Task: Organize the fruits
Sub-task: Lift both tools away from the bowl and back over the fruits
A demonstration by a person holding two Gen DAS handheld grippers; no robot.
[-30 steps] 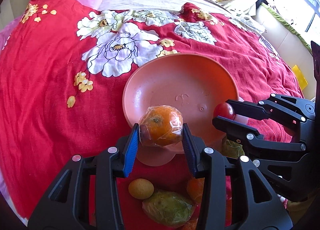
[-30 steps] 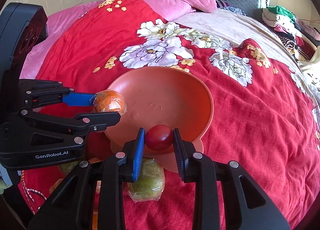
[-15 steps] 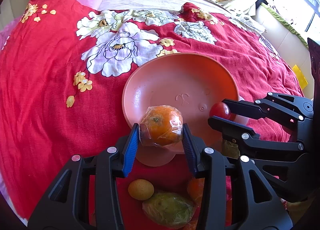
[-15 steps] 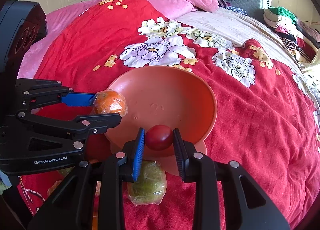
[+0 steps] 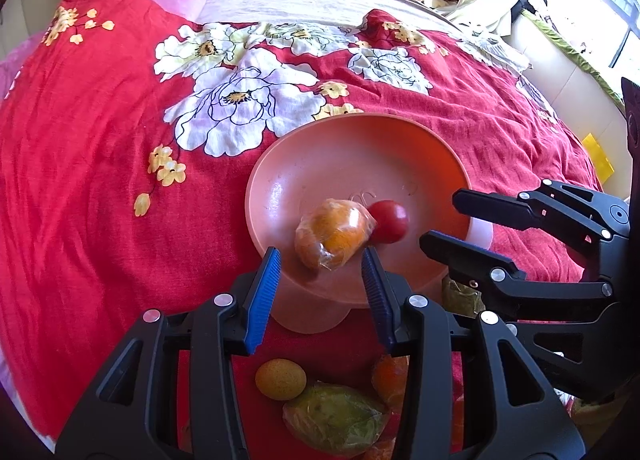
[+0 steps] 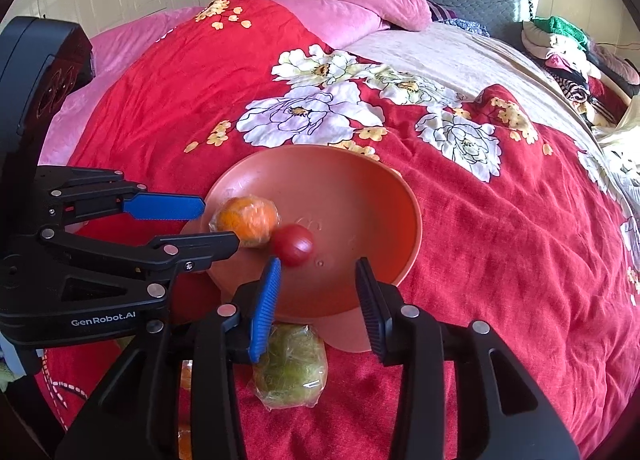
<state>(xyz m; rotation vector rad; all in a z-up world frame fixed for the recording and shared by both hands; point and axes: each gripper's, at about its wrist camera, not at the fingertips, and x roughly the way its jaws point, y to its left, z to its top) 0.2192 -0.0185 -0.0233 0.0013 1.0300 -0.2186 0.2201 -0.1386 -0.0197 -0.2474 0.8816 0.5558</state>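
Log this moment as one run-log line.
left gripper: open | right gripper: open | orange, tomato: in bowl, touching | green fruit: on bedspread

Footed bowl [image 5: 432, 147]: salmon-orange plastic, shallow and wide, upright on a round base. Faint embossed mark at centre of the inner floor.

Wrapped orange [image 5: 332, 234]: in clear crinkled film, blurred. Lies inside the bowl at about 7 o'clock of the floor in the left wrist view, touching the red fruit.

Red fruit [image 5: 387, 221]: small, round, glossy, unwrapped, blurred. Sits just at 2 o'clock of the wrapped orange, near bowl centre.

Outside the bowl, at 6 o'clock below its base: small yellow-tan round fruit [image 5: 280, 378]; green fruit [image 5: 334, 418] in clear film, touching it; another orange fruit [image 5: 390, 376], partly hidden.
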